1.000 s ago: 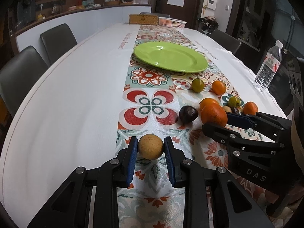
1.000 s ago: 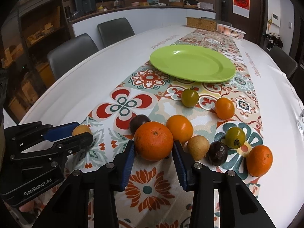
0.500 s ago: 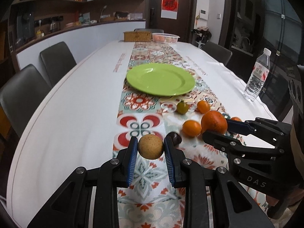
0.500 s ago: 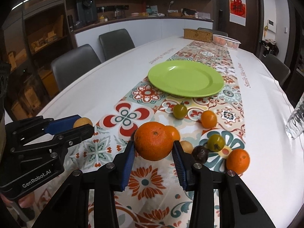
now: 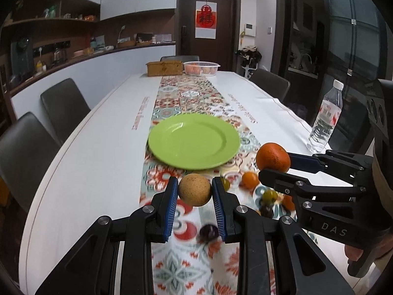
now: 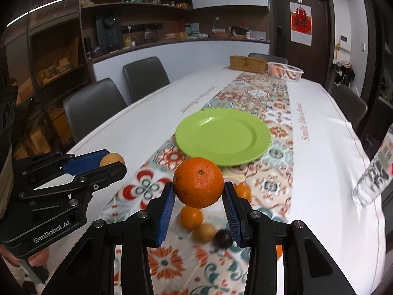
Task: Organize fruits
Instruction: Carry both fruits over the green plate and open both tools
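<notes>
Fruits ride in both tools: left gripper (image 5: 195, 191) clamps a speckled tan round fruit (image 5: 194, 189), right gripper (image 6: 199, 198) clamps a big orange (image 6: 198, 182), both lifted short of the round green plate (image 5: 194, 143), likely their destination; 6 or so small fruits (image 6: 191, 217) lie on the patterned runner just before that plate

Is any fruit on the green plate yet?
No, the plate is bare; the orange and the tan fruit are both held in tongs above the table.
</notes>
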Action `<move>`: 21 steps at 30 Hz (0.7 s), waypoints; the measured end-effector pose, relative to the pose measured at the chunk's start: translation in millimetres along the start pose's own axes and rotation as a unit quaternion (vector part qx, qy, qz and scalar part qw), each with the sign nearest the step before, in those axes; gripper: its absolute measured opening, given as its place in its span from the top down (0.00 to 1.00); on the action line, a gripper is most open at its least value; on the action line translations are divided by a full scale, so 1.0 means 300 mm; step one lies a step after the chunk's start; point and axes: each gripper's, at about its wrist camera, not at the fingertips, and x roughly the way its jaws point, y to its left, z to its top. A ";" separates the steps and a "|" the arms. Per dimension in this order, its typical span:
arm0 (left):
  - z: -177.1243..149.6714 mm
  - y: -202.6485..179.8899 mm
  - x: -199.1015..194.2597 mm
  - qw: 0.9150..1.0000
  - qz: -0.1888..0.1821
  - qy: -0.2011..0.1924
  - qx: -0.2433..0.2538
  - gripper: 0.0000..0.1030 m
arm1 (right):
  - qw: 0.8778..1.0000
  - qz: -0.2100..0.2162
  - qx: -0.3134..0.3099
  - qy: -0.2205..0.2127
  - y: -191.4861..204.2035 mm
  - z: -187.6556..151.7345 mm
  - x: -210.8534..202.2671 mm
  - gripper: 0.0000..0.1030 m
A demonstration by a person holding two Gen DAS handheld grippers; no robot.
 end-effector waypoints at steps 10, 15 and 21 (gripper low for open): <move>0.134 0.030 0.128 1.000 -0.016 0.011 0.005 0.73 | 1.000 -0.002 -0.010 0.007 -0.073 0.134 0.082 0.60; 0.187 0.060 0.227 1.000 -0.016 0.023 0.007 0.73 | 1.000 -0.004 -0.014 0.020 -0.106 0.190 0.159 0.60; 0.215 0.089 0.355 0.998 -0.031 0.051 0.006 0.73 | 0.999 0.000 -0.012 0.049 -0.142 0.229 0.268 0.60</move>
